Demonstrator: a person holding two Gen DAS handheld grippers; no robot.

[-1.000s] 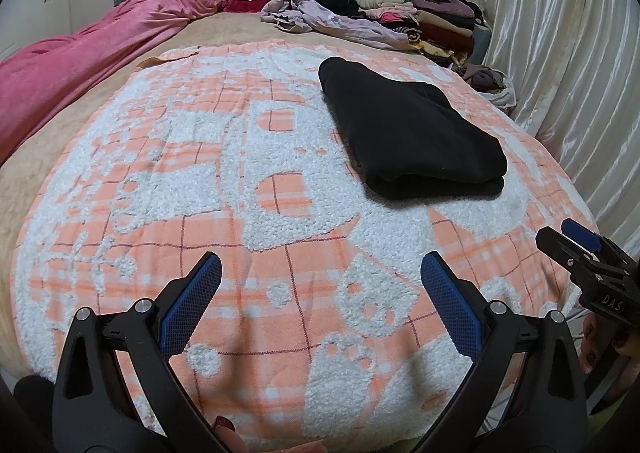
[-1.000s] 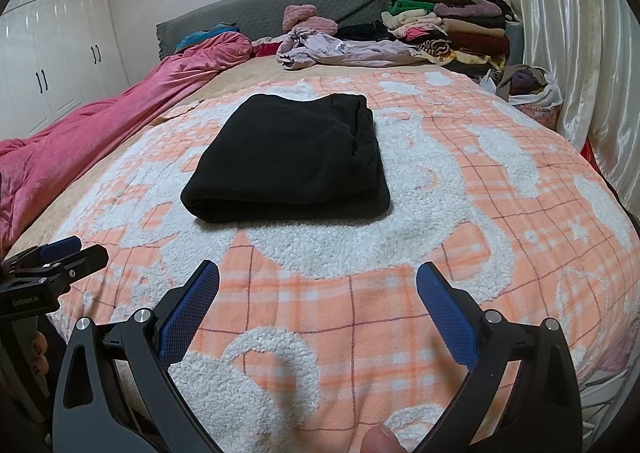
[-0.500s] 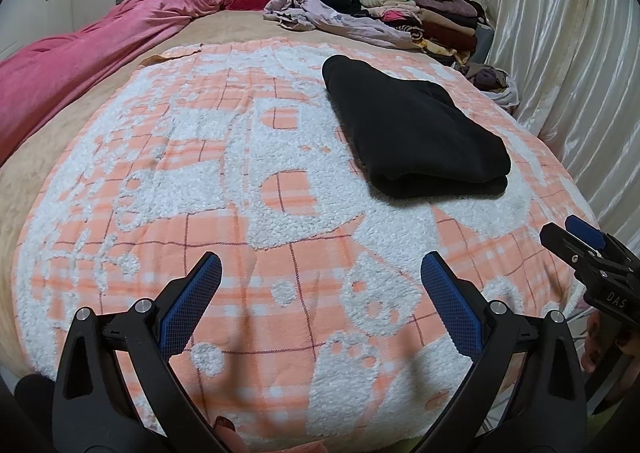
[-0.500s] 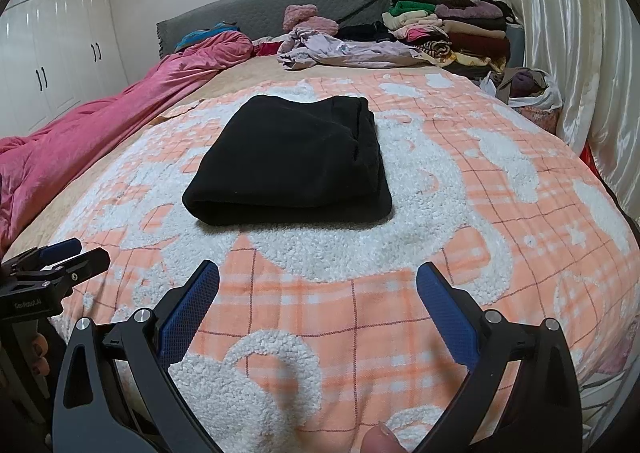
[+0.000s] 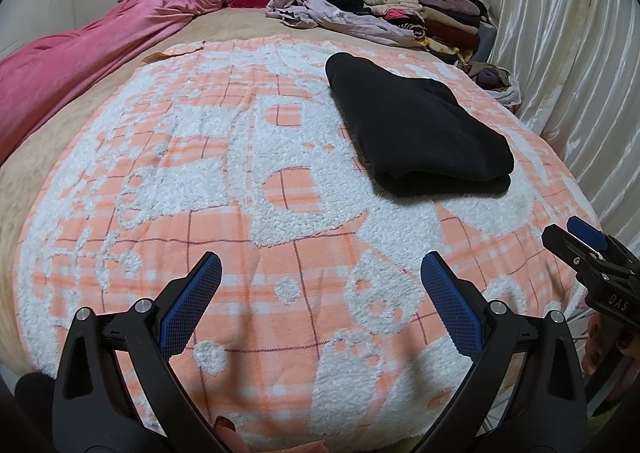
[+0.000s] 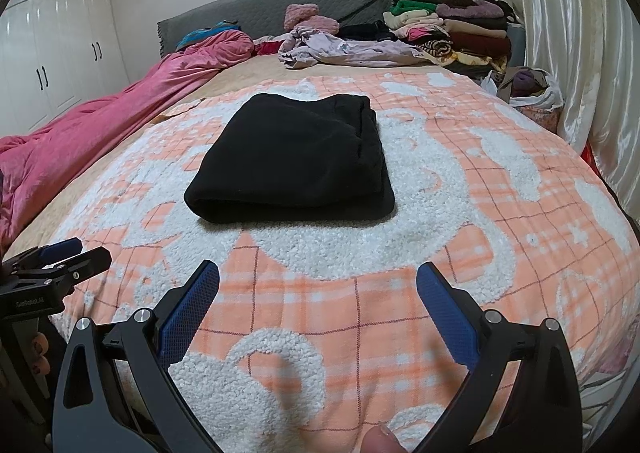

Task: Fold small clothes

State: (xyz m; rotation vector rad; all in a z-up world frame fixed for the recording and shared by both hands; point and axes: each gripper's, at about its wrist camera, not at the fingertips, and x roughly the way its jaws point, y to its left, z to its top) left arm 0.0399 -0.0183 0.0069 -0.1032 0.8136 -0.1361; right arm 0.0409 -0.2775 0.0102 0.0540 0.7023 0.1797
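A black garment [image 5: 416,129] lies folded into a thick rectangle on the orange-and-white fleece blanket [image 5: 240,189]; it also shows in the right wrist view [image 6: 296,161]. My left gripper [image 5: 320,273] is open and empty above the blanket's near edge, left of the garment. My right gripper [image 6: 318,281] is open and empty, a short way in front of the garment's folded edge. Each gripper shows at the edge of the other's view: the right gripper [image 5: 588,249] and the left gripper [image 6: 60,257].
A pink duvet [image 6: 100,113] lies along the bed's left side. A lilac garment [image 6: 344,49] and a stack of folded clothes [image 6: 452,25] sit by the grey headboard [image 6: 272,9]. A bag of clothes [image 6: 528,89] and a white curtain [image 6: 580,37] stand at right.
Both grippers have eased slightly; the black garment sits a little farther right and higher in the views. Both stay open and the garment lies unmoved.
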